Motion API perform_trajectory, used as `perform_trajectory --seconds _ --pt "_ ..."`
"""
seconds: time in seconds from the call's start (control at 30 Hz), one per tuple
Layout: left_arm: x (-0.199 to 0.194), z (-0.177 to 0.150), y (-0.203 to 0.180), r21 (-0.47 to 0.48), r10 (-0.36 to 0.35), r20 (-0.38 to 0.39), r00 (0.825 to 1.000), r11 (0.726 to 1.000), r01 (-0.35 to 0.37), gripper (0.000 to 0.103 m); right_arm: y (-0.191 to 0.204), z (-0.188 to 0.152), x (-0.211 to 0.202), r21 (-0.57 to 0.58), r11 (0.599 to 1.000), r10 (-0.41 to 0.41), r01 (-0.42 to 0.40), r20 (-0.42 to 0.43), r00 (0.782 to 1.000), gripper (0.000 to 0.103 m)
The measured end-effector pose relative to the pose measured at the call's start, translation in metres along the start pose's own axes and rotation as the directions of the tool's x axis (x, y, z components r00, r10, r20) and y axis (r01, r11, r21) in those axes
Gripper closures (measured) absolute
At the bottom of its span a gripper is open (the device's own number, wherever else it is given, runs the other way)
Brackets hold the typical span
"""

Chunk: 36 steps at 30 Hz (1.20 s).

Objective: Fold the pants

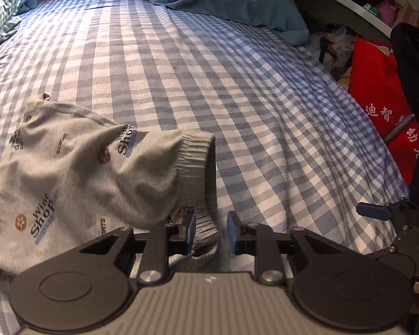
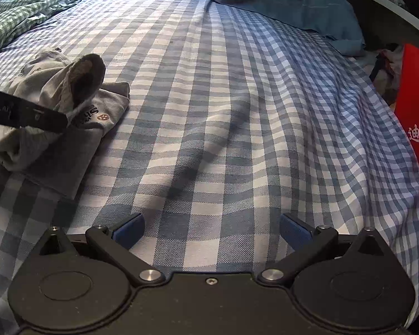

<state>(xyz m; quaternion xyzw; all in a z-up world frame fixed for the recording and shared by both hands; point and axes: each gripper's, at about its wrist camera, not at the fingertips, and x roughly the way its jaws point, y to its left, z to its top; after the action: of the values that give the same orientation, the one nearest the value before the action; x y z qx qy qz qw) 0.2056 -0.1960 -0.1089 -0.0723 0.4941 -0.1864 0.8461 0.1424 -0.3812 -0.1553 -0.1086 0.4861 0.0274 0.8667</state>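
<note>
Left fingers (image 1: pixel 211 230) parted, straddling the ribbed cuff of the folded grey pants (image 1: pixel 78 178) without pinching it. Right fingers (image 2: pixel 211 231) spread wide over bare checked bed (image 2: pixel 237 97), beside the pants.

Counted one pair of grey printed pants (image 1: pixel 78 178) left of the left hand-held gripper (image 1: pixel 211 230); one right hand-held gripper (image 2: pixel 211 230); one checked bed (image 2: pixel 237 111); one blue blanket (image 2: pixel 293 2) ahead; one red bag (image 1: pixel 382 103) rightward.
</note>
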Motion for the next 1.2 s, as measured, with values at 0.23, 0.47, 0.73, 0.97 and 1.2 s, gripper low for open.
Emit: perform_trajectory --seconds 0.23,0.47,0.73,0.97,1.2 --pt "-0.043 -0.013 0.029 -0.178 0.100 0.049 0.994 0.980 -0.090 0.012 0.006 0.039 0.013 -0.002 0.998 0.063 -0.063 0.016 0.998 0.001" --pt "-0.076 -0.034 0.110 -0.494 0.324 -0.039 0.945 0.816 -0.300 0.003 0.041 0.088 0.025 0.101 0.967 0.231 -0.232 0.023 0.973 0.001" --pt "-0.067 -0.035 0.168 -0.653 0.352 -0.117 0.929 0.677 -0.339 0.001 0.085 0.091 0.046 0.152 0.968 0.225 -0.201 -0.157 0.962 0.001" --pt "-0.041 -0.037 0.175 -0.604 0.324 -0.223 0.919 0.694 -0.391 0.001 0.058 0.063 0.047 0.225 0.958 0.220 -0.179 -0.175 0.960 0.001" --pt "-0.040 -0.047 0.178 -0.595 0.309 -0.274 0.911 0.690 -0.413 0.001 0.055 0.062 0.035 0.224 0.956 0.229 -0.191 -0.160 0.960 0.001"
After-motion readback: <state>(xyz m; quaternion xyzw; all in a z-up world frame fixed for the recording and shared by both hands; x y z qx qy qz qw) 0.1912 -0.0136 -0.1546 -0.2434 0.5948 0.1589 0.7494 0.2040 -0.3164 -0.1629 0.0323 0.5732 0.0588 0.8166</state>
